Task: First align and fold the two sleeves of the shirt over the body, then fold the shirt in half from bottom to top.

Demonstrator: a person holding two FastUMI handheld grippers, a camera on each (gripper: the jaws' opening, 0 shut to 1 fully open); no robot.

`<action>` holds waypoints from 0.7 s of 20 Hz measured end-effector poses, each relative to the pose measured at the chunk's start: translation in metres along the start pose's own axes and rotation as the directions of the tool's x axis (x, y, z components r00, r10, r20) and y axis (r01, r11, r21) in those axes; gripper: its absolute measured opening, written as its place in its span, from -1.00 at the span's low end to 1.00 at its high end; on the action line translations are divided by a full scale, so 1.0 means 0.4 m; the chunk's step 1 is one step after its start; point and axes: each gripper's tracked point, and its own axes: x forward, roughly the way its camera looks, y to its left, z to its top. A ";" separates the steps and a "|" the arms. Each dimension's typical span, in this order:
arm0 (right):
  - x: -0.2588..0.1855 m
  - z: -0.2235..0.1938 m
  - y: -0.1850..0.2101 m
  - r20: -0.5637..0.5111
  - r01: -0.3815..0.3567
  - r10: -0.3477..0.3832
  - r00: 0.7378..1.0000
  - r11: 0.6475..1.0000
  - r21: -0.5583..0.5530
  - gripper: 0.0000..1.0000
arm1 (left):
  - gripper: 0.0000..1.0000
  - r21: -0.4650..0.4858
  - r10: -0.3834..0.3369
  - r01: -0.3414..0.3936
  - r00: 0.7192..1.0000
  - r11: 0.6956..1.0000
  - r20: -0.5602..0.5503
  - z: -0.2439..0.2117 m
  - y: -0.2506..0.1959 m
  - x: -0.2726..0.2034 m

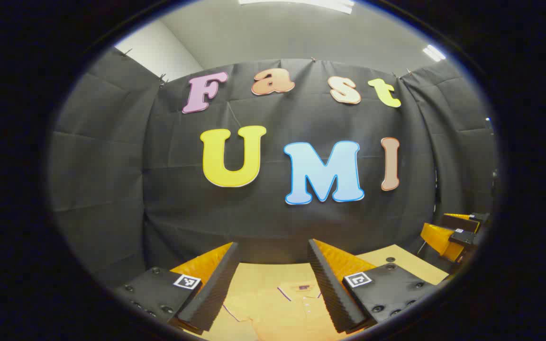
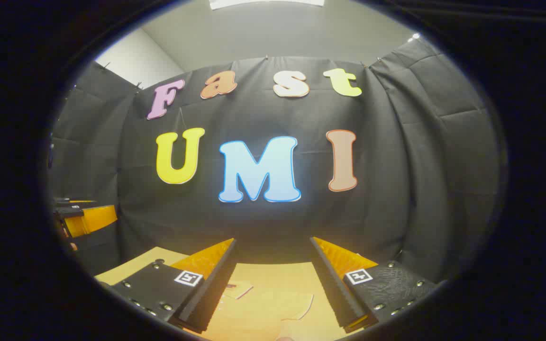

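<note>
Black cloth walls enclose the booth on three sides, and a pale desk (image 1: 410,263) runs up to the back wall. On it lies the shirt (image 1: 282,303), spread flat, low in both views. Left hand-held gripper (image 1: 273,284): fingers spread wide, nothing between them, held above the cloth and not touching it. In the left gripper view the collar and buttoned placket sit between the fingertips, so this tool is centred over the upper chest, with the collar towards the back wall. Right hand-held gripper (image 2: 273,284): likewise wide and empty, raised over the garment; in the right gripper view a collar point (image 2: 237,289) lies just beside its left finger, and a curved hem edge, probably a sleeve (image 2: 301,308), lies between the fingers. The shirt's long axis appears to run from the person towards the back wall, though its lower part is out of sight. Each tool shows at the other's outer margin, level and well apart. Judgement: no fold is visible yet; each tool must drop and move outward to its own sleeve, the right seemingly nearer one.
</note>
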 end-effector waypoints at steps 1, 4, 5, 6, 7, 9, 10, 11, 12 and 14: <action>-0.001 -0.003 0.000 -0.005 -0.003 0.003 1.000 1.000 0.002 0.87 | 0.87 0.000 0.002 -0.002 1.000 1.000 -0.002 -0.002 -0.002 -0.001; 0.002 -0.020 0.009 -0.023 -0.018 0.018 1.000 1.000 0.001 0.88 | 0.87 -0.002 0.008 -0.008 1.000 1.000 -0.012 -0.013 0.000 0.001; 0.003 -0.024 0.013 -0.029 -0.023 0.023 0.999 1.000 0.001 0.87 | 0.87 -0.001 0.010 -0.010 1.000 1.000 -0.013 -0.013 0.001 0.001; 0.002 -0.033 0.015 -0.035 -0.027 0.027 0.999 1.000 0.000 0.87 | 0.87 0.002 0.013 -0.013 1.000 1.000 -0.014 -0.014 0.003 -0.001; 0.006 -0.035 0.018 -0.040 -0.031 0.031 0.999 1.000 0.001 0.87 | 0.87 0.003 0.015 -0.015 1.000 1.000 -0.014 -0.013 0.004 0.000; 0.013 -0.036 0.022 -0.041 -0.036 0.036 0.999 0.999 0.002 0.88 | 0.87 0.007 0.019 -0.019 1.000 1.000 -0.014 -0.015 0.004 0.002; 0.016 -0.039 0.023 -0.042 -0.039 0.039 0.998 0.999 0.004 0.88 | 0.87 0.009 0.021 -0.021 1.000 1.000 -0.014 -0.015 0.004 0.001; 0.021 -0.039 0.023 -0.043 -0.039 0.039 0.998 0.999 0.005 0.88 | 0.87 0.009 0.022 -0.021 1.000 1.000 -0.015 -0.016 0.003 0.002; 0.028 -0.043 0.021 -0.046 -0.038 0.038 0.998 0.999 0.005 0.88 | 0.87 0.010 0.024 -0.024 1.000 1.000 -0.018 -0.024 0.001 0.004; 0.038 -0.055 0.015 -0.059 -0.031 0.031 0.998 1.000 0.000 0.88 | 0.87 0.007 0.026 -0.026 0.999 1.000 -0.021 -0.026 0.001 0.007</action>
